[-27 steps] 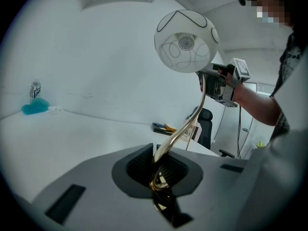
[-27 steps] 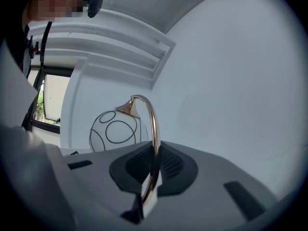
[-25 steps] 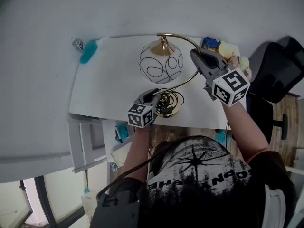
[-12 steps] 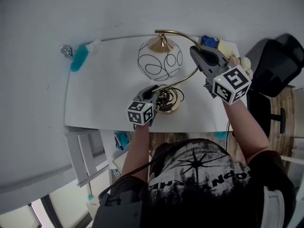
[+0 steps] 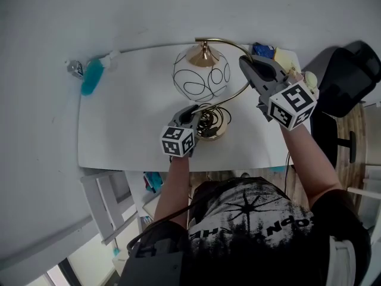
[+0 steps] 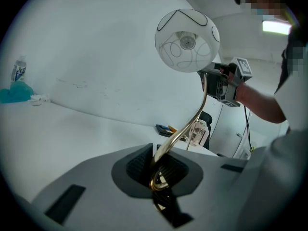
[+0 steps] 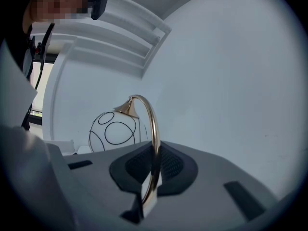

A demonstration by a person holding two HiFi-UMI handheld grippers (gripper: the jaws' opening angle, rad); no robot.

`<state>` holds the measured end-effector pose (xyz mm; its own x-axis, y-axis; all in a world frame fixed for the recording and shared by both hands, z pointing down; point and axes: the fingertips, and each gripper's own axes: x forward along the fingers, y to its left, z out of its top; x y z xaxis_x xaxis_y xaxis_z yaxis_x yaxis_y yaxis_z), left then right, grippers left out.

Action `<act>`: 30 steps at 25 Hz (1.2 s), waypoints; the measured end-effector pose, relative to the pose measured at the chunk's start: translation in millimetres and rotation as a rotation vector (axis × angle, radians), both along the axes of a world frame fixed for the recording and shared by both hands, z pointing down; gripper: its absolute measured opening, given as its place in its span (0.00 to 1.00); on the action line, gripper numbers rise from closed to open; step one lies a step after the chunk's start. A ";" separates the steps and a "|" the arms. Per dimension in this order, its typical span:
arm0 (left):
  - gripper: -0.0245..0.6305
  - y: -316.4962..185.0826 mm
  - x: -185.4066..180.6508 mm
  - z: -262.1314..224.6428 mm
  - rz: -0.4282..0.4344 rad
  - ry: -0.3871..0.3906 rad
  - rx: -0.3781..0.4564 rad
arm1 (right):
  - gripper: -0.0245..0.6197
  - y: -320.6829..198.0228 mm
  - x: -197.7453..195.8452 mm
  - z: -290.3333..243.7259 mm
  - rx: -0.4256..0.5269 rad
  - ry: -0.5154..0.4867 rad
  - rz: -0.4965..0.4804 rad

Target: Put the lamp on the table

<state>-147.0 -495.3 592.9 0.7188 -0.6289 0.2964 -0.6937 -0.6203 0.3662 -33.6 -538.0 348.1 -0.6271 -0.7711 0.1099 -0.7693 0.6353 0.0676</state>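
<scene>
The lamp has a white globe shade (image 5: 202,75) with black loops, a curved brass stem (image 5: 235,49) and a round brass base (image 5: 209,128). It hangs over the white table (image 5: 125,124). My left gripper (image 5: 189,115) is shut on the lower stem near the base, seen pinched between its jaws in the left gripper view (image 6: 161,170). My right gripper (image 5: 249,64) is shut on the upper arc of the stem (image 7: 153,143). The globe shade (image 7: 114,131) shows to the left in the right gripper view, and the shade (image 6: 187,40) shows overhead in the left gripper view. Whether the base touches the table I cannot tell.
A teal spray bottle (image 5: 89,76) lies at the table's far left corner. Small coloured items (image 5: 280,58) sit at the far right corner. A black office chair (image 5: 345,82) stands to the right. A white shelf unit (image 5: 113,201) is below the table's near edge.
Both grippers and the lamp have shifted slightly, with the lamp settling lower toward the tabletop. The head view has moved, so the table now sits a bit lower and leftward in the picture.
</scene>
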 end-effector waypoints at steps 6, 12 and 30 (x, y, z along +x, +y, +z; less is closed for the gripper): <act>0.07 -5.1 2.7 3.3 0.008 0.016 0.006 | 0.06 -3.6 0.2 1.7 0.005 -0.004 0.010; 0.07 -3.8 2.1 8.6 0.009 0.011 0.006 | 0.06 -6.0 1.3 8.7 -0.021 -0.016 0.015; 0.07 -4.1 7.7 8.4 -0.008 0.021 0.031 | 0.06 -13.1 2.9 5.2 -0.051 -0.094 0.045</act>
